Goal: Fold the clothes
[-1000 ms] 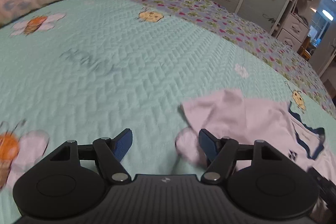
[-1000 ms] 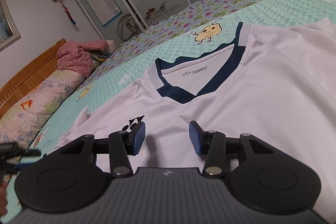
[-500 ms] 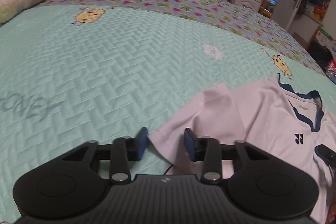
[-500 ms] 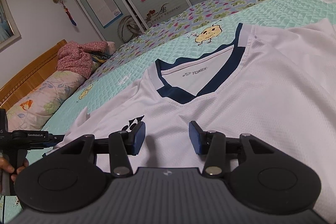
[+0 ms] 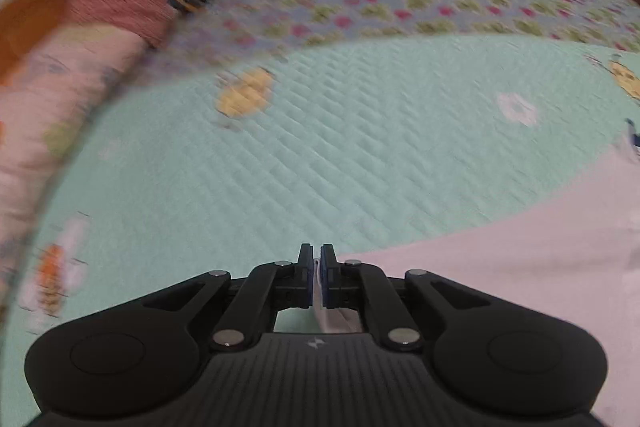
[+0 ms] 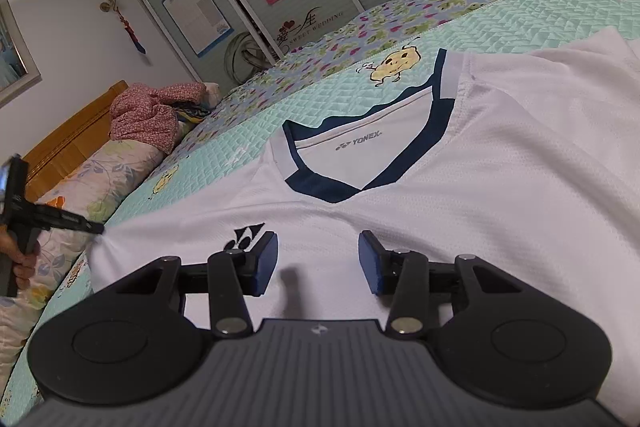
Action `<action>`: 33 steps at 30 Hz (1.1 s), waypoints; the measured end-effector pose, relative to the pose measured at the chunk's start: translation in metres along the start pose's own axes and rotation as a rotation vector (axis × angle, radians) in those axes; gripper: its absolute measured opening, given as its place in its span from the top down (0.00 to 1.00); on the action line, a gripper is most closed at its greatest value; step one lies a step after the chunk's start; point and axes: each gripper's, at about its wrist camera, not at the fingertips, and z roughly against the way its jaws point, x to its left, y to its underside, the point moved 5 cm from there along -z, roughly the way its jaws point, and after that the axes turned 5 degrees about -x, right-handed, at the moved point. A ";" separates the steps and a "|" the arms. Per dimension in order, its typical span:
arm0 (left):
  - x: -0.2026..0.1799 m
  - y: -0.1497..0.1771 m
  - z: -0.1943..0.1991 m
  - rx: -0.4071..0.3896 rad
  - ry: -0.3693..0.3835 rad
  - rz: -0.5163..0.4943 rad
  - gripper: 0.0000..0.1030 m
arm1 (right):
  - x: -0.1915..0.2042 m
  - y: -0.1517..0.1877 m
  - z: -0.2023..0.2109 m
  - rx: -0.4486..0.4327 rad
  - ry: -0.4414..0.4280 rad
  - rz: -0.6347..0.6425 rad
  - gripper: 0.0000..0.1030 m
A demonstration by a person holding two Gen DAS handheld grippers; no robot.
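Sleeve pinched, shirt spread on the bed.
Our left gripper [image 5: 316, 259] clamps the white shirt [image 6: 500, 179] sleeve edge; our right gripper [image 6: 318, 259], lower centre, hangs open over its chest.

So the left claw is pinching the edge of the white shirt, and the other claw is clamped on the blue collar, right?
Not quite. The right gripper is open above the white shirt, well short of the blue collar, as the right wrist view shows. The left gripper does pinch the shirt's edge.

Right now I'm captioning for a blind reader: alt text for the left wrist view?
The left gripper is shut on the edge of a white shirt lying on a mint-green quilted bedspread; the picture is motion-blurred.
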 end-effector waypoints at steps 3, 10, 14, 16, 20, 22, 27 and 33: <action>0.002 0.017 -0.014 0.009 -0.034 0.051 0.93 | -0.001 0.000 0.000 -0.001 -0.004 -0.006 0.56; 0.045 0.065 0.025 0.027 -0.034 0.516 0.63 | -0.003 -0.001 0.001 -0.004 -0.012 -0.019 0.56; 0.016 0.132 0.058 0.162 0.269 0.916 0.59 | -0.002 -0.001 0.001 -0.004 -0.012 -0.019 0.56; -0.005 0.155 0.069 0.178 0.371 1.068 0.59 | -0.002 0.000 0.001 -0.004 -0.012 -0.018 0.56; -0.039 0.168 0.073 0.134 0.451 1.232 0.49 | -0.001 0.000 0.001 -0.004 -0.011 -0.017 0.56; -0.042 0.162 0.071 0.110 0.479 1.292 0.44 | -0.002 0.000 0.001 -0.004 -0.011 -0.017 0.56; -0.044 0.155 0.051 0.088 0.566 1.397 0.45 | -0.001 0.000 0.001 -0.004 -0.008 -0.012 0.56; -0.010 0.138 0.043 -0.015 0.541 1.428 0.88 | -0.001 0.000 0.001 -0.004 -0.009 -0.014 0.56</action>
